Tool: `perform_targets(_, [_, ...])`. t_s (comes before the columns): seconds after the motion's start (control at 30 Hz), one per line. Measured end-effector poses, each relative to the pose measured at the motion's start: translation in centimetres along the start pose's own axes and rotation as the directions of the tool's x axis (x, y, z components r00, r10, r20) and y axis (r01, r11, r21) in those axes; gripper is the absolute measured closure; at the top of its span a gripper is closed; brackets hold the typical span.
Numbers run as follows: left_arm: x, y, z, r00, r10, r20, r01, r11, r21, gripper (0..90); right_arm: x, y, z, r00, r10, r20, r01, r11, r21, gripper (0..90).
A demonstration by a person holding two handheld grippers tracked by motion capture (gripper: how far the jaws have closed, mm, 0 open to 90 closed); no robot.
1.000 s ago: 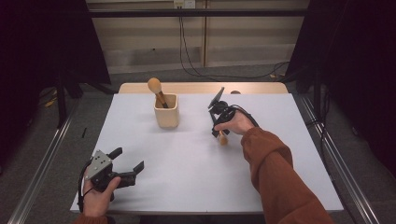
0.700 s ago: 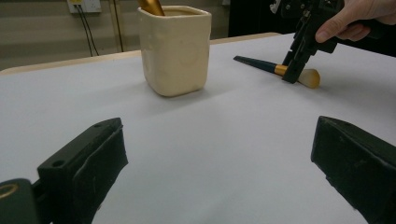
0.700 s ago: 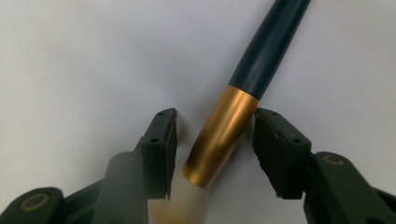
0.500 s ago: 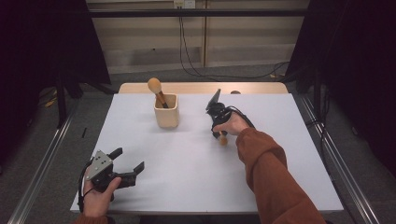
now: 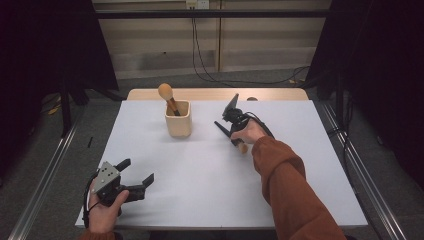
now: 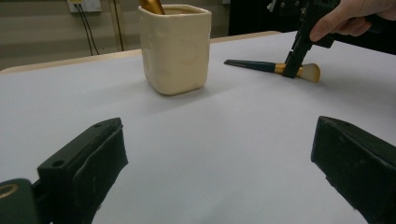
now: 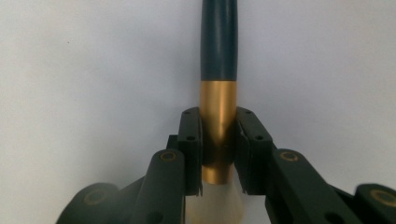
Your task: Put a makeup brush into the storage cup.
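Makeup brush (image 7: pixel 218 98) lies on the desk (image 5: pixel 210 170) right of the cream cup (image 5: pixel 178 119), toward the far edge; my right gripper (image 7: pixel 218 154) clamps its gold ferrule. My left gripper (image 5: pixel 134 172) gapes wide near the front-left corner.

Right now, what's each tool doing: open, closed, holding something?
Left tool: open, holding nothing, low over the table.
Right tool: closed on the makeup brush at its gold band.
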State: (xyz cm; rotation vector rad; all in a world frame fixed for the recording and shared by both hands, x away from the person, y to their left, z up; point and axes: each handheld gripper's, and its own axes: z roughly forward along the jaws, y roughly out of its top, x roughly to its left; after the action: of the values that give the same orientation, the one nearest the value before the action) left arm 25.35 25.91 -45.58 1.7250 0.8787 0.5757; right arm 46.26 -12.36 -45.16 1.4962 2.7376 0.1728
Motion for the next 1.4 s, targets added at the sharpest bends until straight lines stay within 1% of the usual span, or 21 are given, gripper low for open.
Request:
perform_targets(0.13, [0.0,0.0,0.0,1.0,0.001,0.002,-0.001,1.0,0.002,3.2,-0.1,0.0,0.0,0.9999,0.01,-0.004,-0.01,1.0,-0.003,74.7])
perform_targets(0.37, [0.1,0.0,0.0,1.0,-0.004,-0.004,0.004,1.0,0.002,3.2,-0.3,-0.4,-0.2,0.9998,0.012,-0.014,-0.012,1.0,-0.01,74.7])
perform_targets(0.43, [0.0,0.0,0.0,1.0,-0.004,-0.003,0.004,1.0,0.0,3.2,-0.5,-0.6,-0.4,0.9996,0.014,-0.026,-0.014,1.0,-0.022,74.7])
perform_targets(0.53, [0.0,0.0,0.0,1.0,0.0,0.0,0.0,1.0,0.003,3.2,-0.9,-1.0,-0.9,0.9993,0.026,-0.028,-0.027,0.999,-0.037,74.7])
perform_targets(0.6, [0.0,0.0,0.0,1.0,0.0,-0.002,0.0,1.0,0.002,3.2,-1.3,-1.4,-1.3,0.9984,0.04,-0.04,-0.042,0.997,-0.059,74.7])
perform_targets(0.67, [0.0,0.0,0.0,1.0,-0.001,-0.004,0.001,1.0,0.001,3.2,-1.7,-1.7,-1.8,0.9982,0.039,-0.046,-0.042,0.996,-0.081,74.7])
perform_targets(0.73, [0.0,0.0,0.0,1.0,0.003,-0.002,-0.003,1.0,0.004,3.2,-2.0,-2.0,-2.4,0.9968,0.048,-0.065,-0.055,0.992,-0.113,74.7])
perform_targets(0.77, [0.0,0.0,0.0,1.0,0.0,-0.004,0.0,1.0,0.003,3.2,-2.2,-2.2,-2.6,0.9963,0.047,-0.072,-0.056,0.99,-0.133,74.7])
perform_targets(0.8, [0.0,0.0,0.0,1.0,-0.004,-0.005,0.004,1.0,0.002,3.2,-2.2,-2.4,-2.8,0.9954,0.055,-0.079,-0.066,0.987,-0.145,74.7])
perform_targets(0.93, [0.0,0.0,0.0,1.0,-0.003,-0.008,0.003,1.0,0.002,3.2,-2.8,-3.2,-3.1,0.9938,0.05,-0.099,-0.069,0.978,-0.198,74.8])
perform_targets(0.97, [0.0,0.0,0.0,1.0,-0.003,-0.008,0.003,1.0,0.002,3.2,-2.8,-3.4,-3.2,0.9926,0.057,-0.107,-0.077,0.977,-0.197,74.7])
perform_targets(1.0, [0.0,0.0,0.0,1.0,-0.003,-0.008,0.003,1.0,0.002,3.2,-3.0,-3.6,-3.1,0.9927,0.052,-0.109,-0.073,0.977,-0.202,74.7])
perform_targets(1.07, [0.0,0.0,0.0,1.0,-0.004,-0.008,0.004,1.0,0.001,3.2,-3.2,-4.0,-3.2,0.9908,0.06,-0.121,-0.087,0.969,-0.232,74.7])
perform_targets(1.1, [0.0,0.0,0.0,1.0,-0.004,-0.008,0.004,1.0,0.001,3.2,-3.3,-4.2,-3.2,0.9906,0.052,-0.127,-0.083,0.965,-0.249,74.8])
perform_targets(1.17, [0.0,0.0,0.0,1.0,-0.003,-0.009,0.003,1.0,0.001,3.2,-3.5,-4.6,-3.3,0.9897,0.052,-0.133,-0.088,0.957,-0.277,74.7])
perform_targets(1.2, [0.1,0.0,0.0,1.0,-0.002,-0.009,0.002,1.0,0.001,3.2,-3.6,-4.7,-3.4,0.9883,0.057,-0.142,-0.097,0.951,-0.293,74.8])
perform_targets(1.23, [0.1,0.0,0.0,1.0,-0.002,-0.009,0.002,1.0,0.002,3.2,-3.7,-4.9,-3.5,0.9884,0.048,-0.144,-0.091,0.947,-0.309,74.7])
perform_targets(1.3, [0.1,0.0,0.0,0.9999,-0.002,-0.01,0.002,1.0,0.002,3.2,-3.8,-5.2,-3.7,0.9861,0.052,-0.158,-0.104,0.933,-0.344,74.7])
perform_targets(1.33, [0.1,0.0,0.0,0.9999,-0.001,-0.011,0.001,1.0,0.003,3.2,-3.8,-5.4,-3.8,0.9866,0.05,-0.155,-0.104,0.927,-0.36,74.7])
perform_targets(1.37, [0.1,0.0,0.0,0.9999,-0.001,-0.012,0.001,1.0,0.004,3.2,-3.8,-5.6,-3.9,0.9879,0.06,-0.143,-0.111,0.919,-0.379,74.7])
perform_targets(1.4, [0.1,0.0,0.0,0.9999,0.0,-0.012,0.0,1.0,0.004,3.2,-3.9,-5.7,-4.0,0.9871,0.061,-0.148,-0.116,0.911,-0.396,74.7])
